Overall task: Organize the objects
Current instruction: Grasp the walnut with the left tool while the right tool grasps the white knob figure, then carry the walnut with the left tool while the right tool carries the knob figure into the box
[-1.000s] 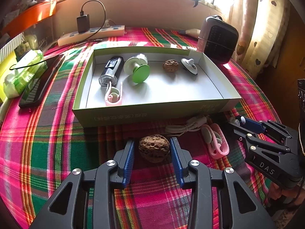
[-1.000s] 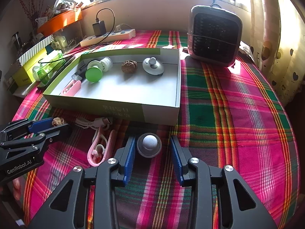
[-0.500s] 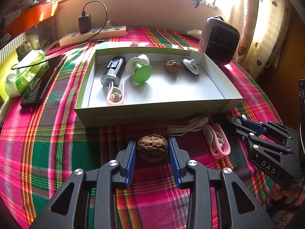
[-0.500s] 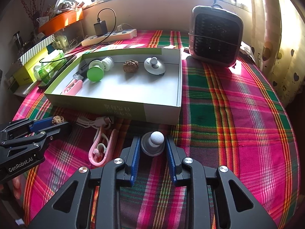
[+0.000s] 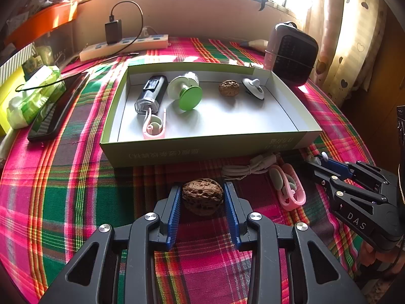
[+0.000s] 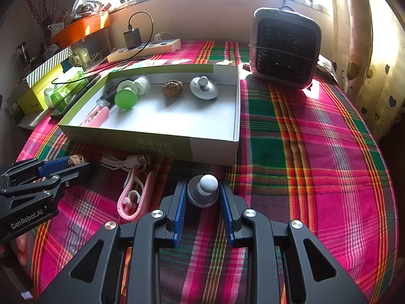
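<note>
My left gripper (image 5: 202,197) is shut on a brown walnut (image 5: 202,196) just in front of the green-and-white box (image 5: 202,149). My right gripper (image 6: 202,192) is shut on a grey knob lid with a white ball handle (image 6: 203,190), near the box's front right corner (image 6: 215,149). In the box lie a second walnut (image 5: 229,88), a second grey knob lid (image 5: 254,88), a green-capped white spool (image 5: 188,93), a black-and-clear device (image 5: 151,93) and a pink clip (image 5: 155,125). Another pink clip (image 5: 288,187) and a white cable (image 5: 253,164) lie on the cloth between the grippers.
The plaid cloth (image 6: 303,152) covers the table. A small dark fan heater (image 6: 284,48) stands at the back right. A power strip with a charger (image 5: 124,45) lies at the back. A phone (image 5: 55,111), a wipes pack (image 5: 33,96) and boxes (image 6: 43,81) sit at the left.
Both grippers have closed: the left onto the walnut, the right onto the knob lid. Both have shifted slightly relative to the box.
</note>
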Demonstrator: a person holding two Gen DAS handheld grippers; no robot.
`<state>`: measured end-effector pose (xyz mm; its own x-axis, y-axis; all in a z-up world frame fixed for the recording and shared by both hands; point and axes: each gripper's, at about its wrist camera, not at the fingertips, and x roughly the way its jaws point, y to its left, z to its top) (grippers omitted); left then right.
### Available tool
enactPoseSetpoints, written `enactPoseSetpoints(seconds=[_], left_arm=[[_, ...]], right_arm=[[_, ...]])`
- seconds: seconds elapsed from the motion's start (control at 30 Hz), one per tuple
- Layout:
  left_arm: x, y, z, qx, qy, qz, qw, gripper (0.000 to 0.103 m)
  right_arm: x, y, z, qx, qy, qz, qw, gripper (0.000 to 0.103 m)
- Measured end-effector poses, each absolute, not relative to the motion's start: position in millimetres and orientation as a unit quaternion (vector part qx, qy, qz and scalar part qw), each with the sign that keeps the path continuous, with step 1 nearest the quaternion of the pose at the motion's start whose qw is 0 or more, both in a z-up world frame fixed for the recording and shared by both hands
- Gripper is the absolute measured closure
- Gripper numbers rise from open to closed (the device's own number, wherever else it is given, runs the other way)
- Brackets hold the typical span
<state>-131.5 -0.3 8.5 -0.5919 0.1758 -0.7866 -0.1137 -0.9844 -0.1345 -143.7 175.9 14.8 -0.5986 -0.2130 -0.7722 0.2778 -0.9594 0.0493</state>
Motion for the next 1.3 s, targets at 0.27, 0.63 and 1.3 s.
enactPoseSetpoints(seconds=[0.27, 0.63, 1.3], left_arm=[[-132, -1, 10, -0.443, -0.036, 0.892, 0.08, 0.072], [-130, -4, 26, -0.426, -0.039, 0.9, 0.086, 0.072], [-168, 3, 55, -0.394, -0.03, 0.912, 0.108, 0.072]], right_arm=[[-142, 176, 16, 0.424, 0.035, -0.894, 0.139, 0.076], [-140, 174, 29, 0.41, 0.031, -0.9, 0.142, 0.076], [-168, 162, 58, 0.379, 0.031, -0.912, 0.153, 0.076]])
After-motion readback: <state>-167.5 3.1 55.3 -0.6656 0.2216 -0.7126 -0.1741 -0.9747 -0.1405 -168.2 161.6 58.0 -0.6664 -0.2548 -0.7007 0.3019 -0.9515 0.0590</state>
